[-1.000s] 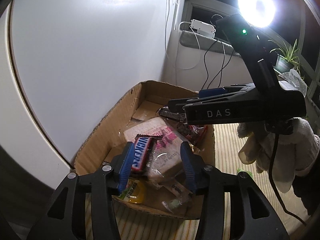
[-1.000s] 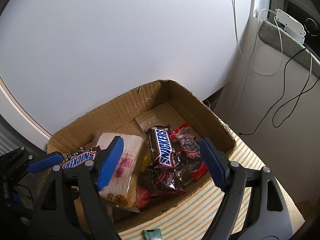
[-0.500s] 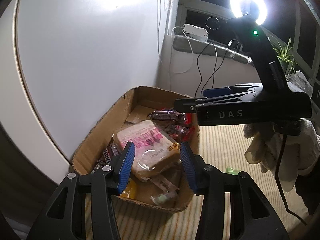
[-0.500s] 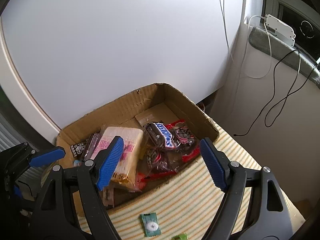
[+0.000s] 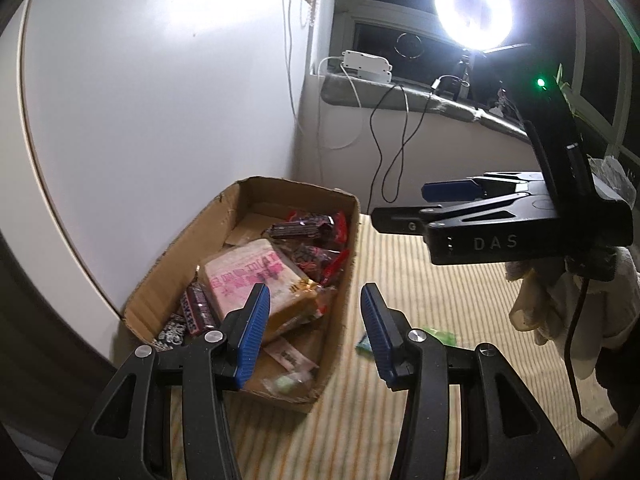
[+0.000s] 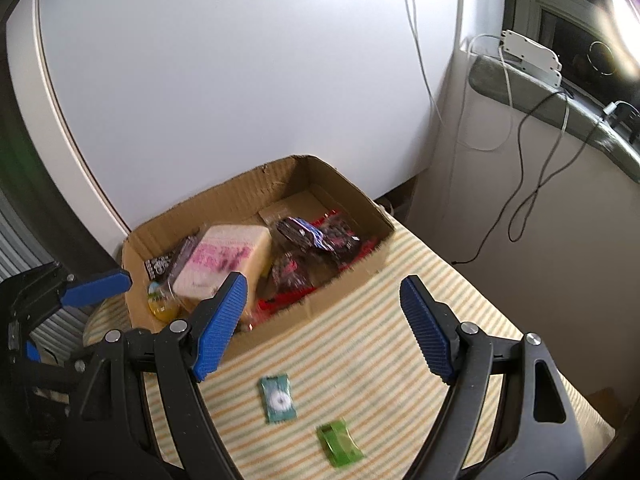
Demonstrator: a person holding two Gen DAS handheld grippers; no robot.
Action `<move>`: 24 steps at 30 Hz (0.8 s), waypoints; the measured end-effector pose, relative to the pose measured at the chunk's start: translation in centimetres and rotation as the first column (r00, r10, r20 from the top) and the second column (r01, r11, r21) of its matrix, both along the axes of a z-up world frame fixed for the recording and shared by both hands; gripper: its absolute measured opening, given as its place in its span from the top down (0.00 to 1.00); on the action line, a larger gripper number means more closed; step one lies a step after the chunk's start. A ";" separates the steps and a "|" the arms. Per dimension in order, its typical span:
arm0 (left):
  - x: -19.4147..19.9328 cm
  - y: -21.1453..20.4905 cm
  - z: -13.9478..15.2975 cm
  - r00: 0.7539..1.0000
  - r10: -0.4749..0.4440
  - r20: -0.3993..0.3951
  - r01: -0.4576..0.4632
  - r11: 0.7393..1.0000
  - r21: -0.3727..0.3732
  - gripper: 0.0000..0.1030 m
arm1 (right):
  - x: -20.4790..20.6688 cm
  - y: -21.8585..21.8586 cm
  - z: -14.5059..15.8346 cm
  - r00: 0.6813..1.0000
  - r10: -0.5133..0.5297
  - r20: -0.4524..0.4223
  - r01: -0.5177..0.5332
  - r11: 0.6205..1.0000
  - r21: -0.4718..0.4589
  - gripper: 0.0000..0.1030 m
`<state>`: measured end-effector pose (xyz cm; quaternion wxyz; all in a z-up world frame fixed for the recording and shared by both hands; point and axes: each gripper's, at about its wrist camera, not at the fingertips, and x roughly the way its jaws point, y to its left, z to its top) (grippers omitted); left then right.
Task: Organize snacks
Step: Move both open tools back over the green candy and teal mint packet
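Both tongs spread, empty. We lower right gripper (image 6: 320,328) squarely over teal packet (image 6: 278,399), lower centre, then box (image 6: 340,286).

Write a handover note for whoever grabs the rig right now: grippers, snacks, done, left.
Left gripper: open, empty, above the near end of the cardboard box.
Right gripper: open, empty, over the striped cloth.
Done: bread pack and dark wrapped bars lie in the box.
Left: teal packet and green packet lie on the cloth, outside the box.
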<state>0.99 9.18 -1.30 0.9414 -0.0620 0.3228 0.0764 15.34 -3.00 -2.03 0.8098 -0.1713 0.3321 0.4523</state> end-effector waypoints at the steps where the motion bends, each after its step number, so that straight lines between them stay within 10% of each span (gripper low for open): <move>1: -0.1 -0.2 0.0 1.000 -0.004 0.000 0.004 1.000 -0.001 0.55 | 0.0 -0.4 -0.1 1.000 -0.003 0.000 0.003 1.000 0.001 0.21; 15: -1.6 -2.9 -2.3 0.996 -0.070 -0.050 0.067 0.996 -0.055 0.56 | -0.5 -7.0 -4.2 0.999 -0.020 -0.028 0.018 0.998 -0.064 0.22; 24: -1.5 -4.9 -5.0 0.985 -0.125 -0.118 0.113 0.988 -0.106 0.67 | -2.2 -8.6 -8.0 0.996 0.055 -0.068 -0.065 0.986 -0.152 0.47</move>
